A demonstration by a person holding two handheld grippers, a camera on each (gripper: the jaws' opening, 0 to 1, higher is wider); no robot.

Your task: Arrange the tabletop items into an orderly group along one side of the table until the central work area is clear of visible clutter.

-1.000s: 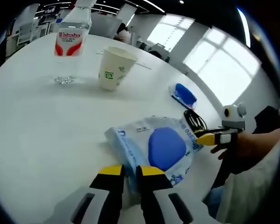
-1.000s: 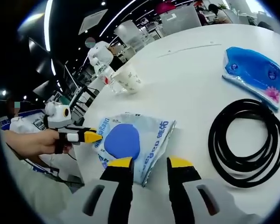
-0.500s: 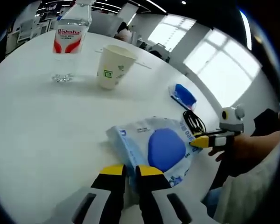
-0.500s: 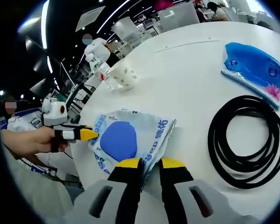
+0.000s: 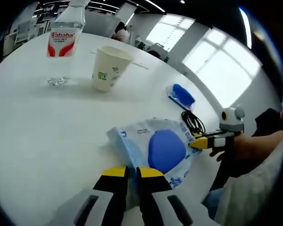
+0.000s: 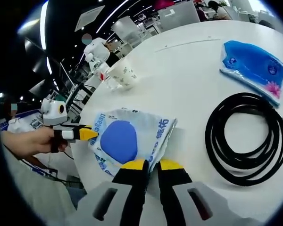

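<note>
A white wet-wipes pack (image 5: 161, 149) with a blue oval lid lies on the white table (image 5: 47, 127). My left gripper (image 5: 132, 173) is shut on its near edge. My right gripper (image 6: 151, 165) is shut on the opposite edge of that pack (image 6: 120, 141). Across the pack in each view is the other gripper: the right gripper (image 5: 196, 142) in the left gripper view, the left gripper (image 6: 89, 133) in the right gripper view. Farther off stand a water bottle (image 5: 61, 42) and a paper cup (image 5: 106, 68).
A coiled black cable (image 6: 243, 139) lies right of the pack, with a blue flat packet (image 6: 252, 66) beyond it. The bottle (image 6: 99, 59) and cup (image 6: 122, 75) stand at the far table edge. A person's hand holds each gripper. Chairs and desks lie behind.
My right gripper's jaws have come together onto the pack's edge. The left gripper has stayed shut on its side. Both views shifted slightly.
</note>
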